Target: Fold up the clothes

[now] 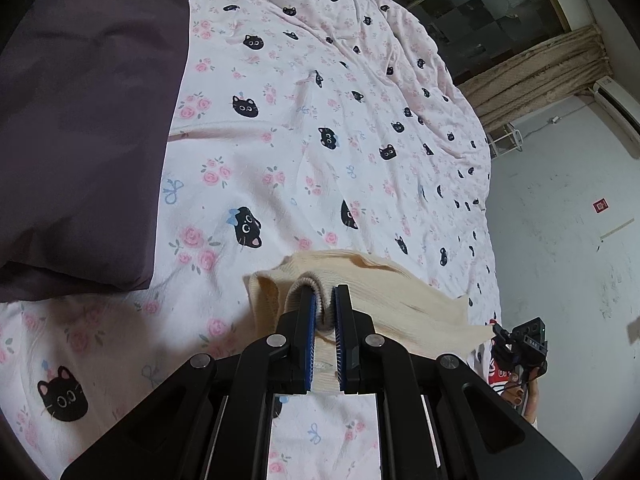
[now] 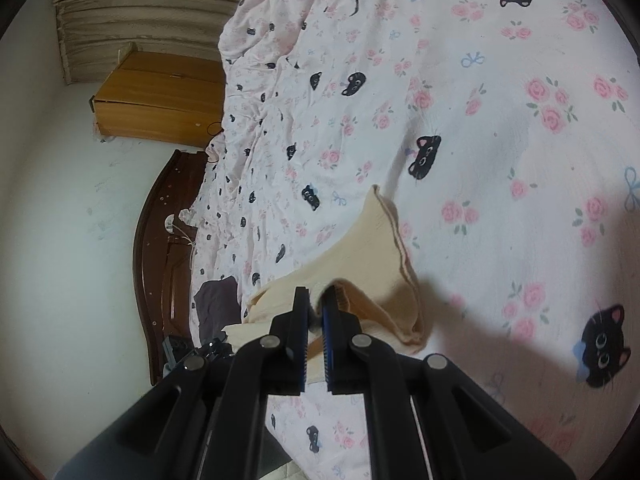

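Garment point(image 1: 400, 300) cream, ribbed, grey trim. Sheet point(image 1: 300, 140) pale pink: black cat faces, pink roses, blue bows. Pillow point(image 1: 88, 120) at 10 o'clock dark purple. Pads point(image 1: 310, 336) blue.

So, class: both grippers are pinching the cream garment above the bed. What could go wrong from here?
1. The left gripper pinches only the cream garment's ribbed edge, so it might slip out.
2. The right gripper also bites little cloth; uneven pulling could skew the fold.
3. The hanging cloth may snag the wrinkled bedsheet.
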The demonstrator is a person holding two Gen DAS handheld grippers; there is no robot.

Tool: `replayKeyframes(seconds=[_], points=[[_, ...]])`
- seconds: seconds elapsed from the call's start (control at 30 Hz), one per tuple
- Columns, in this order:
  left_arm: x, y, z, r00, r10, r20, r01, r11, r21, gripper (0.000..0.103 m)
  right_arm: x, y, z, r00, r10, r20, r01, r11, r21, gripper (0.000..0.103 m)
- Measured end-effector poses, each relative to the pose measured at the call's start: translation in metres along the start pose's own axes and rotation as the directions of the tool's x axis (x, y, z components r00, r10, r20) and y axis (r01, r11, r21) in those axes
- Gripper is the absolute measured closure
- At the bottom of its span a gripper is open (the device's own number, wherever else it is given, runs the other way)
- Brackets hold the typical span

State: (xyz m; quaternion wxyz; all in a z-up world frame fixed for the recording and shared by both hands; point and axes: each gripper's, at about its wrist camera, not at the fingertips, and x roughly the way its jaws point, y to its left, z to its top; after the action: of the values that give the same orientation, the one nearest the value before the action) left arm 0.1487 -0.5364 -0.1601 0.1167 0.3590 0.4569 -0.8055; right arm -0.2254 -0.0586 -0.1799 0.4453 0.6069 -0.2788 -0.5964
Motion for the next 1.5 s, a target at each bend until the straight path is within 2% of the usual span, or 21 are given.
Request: replayKeyframes(seconds=[0.23, 1.03, 1.5], points=[[0.008, 0.003, 0.001, 1.0, 0.018, -0.004, -0.018, 1.0, -0.004, 0.096, 0.018, -0.013, 0.013, 0.999, -0.033, -0.013, 0.034, 0.999, 0.036, 0.096], [0.013, 0.01, 0.006, 1.0, 0.027, 0.001, -0.027, 0.999, -0.028, 0.096, 0.048, -0.012, 0.037, 0.993, -0.113, -0.016, 0.113, 0.993, 0.039, 0.095], [0.024, 0.014, 0.001, 0.996, 0.082, -0.019, -0.082, 0.996, -0.023, 0.096, 0.055, -0.016, 0.042, 0.984, -0.177, -0.031, 0.178, 0.984, 0.027, 0.093]])
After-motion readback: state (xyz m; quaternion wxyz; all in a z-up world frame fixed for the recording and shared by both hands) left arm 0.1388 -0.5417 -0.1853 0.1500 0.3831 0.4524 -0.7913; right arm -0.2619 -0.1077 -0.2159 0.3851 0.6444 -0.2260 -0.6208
